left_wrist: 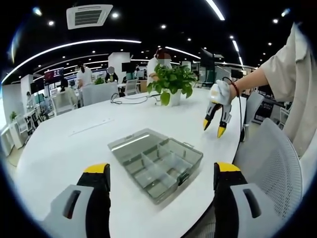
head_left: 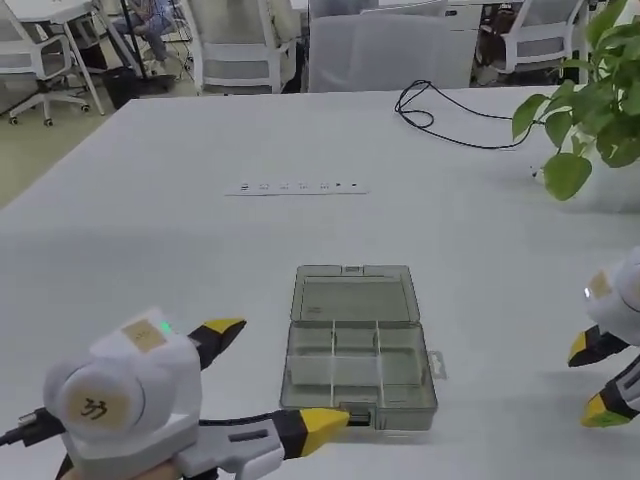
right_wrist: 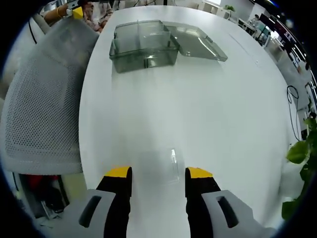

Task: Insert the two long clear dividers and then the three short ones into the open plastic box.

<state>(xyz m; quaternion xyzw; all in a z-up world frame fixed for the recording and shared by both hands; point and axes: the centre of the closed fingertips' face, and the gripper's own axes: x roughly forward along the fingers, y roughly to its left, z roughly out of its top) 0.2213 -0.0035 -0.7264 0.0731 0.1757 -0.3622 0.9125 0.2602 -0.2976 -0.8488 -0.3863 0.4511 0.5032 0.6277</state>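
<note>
**Head view.** The open plastic box (head_left: 360,365) sits on the white table (head_left: 150,200). Its long axis runs left to right, and its lid (head_left: 354,292) lies flat on the far side. Clear partitions stand inside the box. The left gripper (head_left: 275,378) is near the box's front left corner, jaws spread apart and empty.

**Left gripper view.** The box lies diagonally ahead. The right gripper (left_wrist: 215,124) hovers beyond it with its tips parted.

**Right gripper view.** The jaws are apart and grip nothing. A faint clear strip (right_wrist: 174,163) points away just ahead of them; contact cannot be determined. The box is well ahead.
</note>
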